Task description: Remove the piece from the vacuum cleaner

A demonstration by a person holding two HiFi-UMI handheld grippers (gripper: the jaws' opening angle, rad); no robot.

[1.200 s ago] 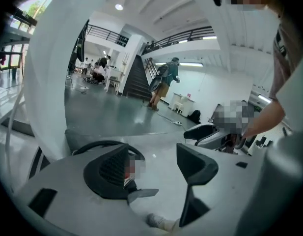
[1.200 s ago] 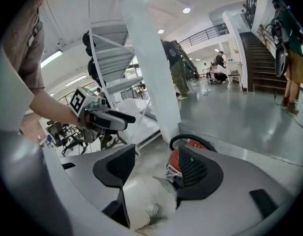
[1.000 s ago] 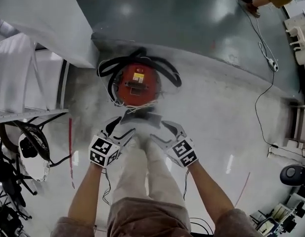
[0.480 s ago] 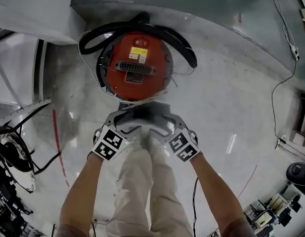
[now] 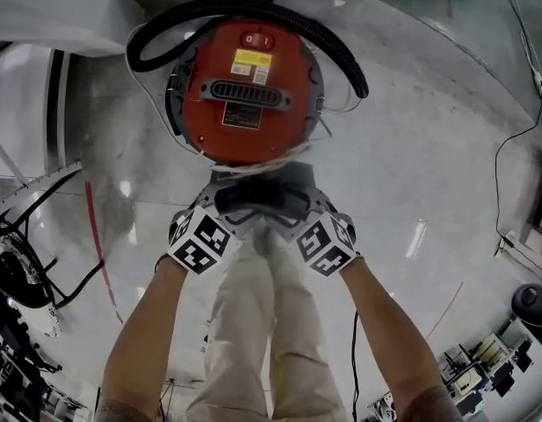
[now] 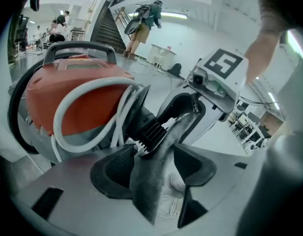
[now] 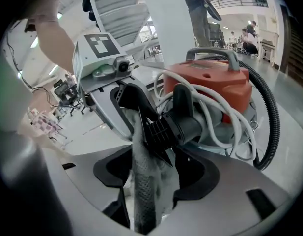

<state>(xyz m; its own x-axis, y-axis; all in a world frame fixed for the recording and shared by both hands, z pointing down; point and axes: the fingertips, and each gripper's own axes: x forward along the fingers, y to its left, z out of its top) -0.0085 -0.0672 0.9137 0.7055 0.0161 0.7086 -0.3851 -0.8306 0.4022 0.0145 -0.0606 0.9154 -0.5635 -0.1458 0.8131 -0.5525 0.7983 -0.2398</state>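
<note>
Now, left gripper (image 6: pixel 152 163): jaws apart, just closing a little, with the ribbed black piece (image 6: pixel 147 132) at their tips, not pinched.
Piece: plugged low into the front of the red vacuum cleaner (image 5: pixel 244 90), between both grippers.
Right gripper (image 7: pixel 156 166): jaws apart too, the piece just ahead.
Doing it well: we judge we should clamp the ribs squarely, clear of the white cord (image 6: pixel 87 102), then pull straight out.
Change: we see both grippers lower and nearer the vacuum cleaner than a second ago.
</note>
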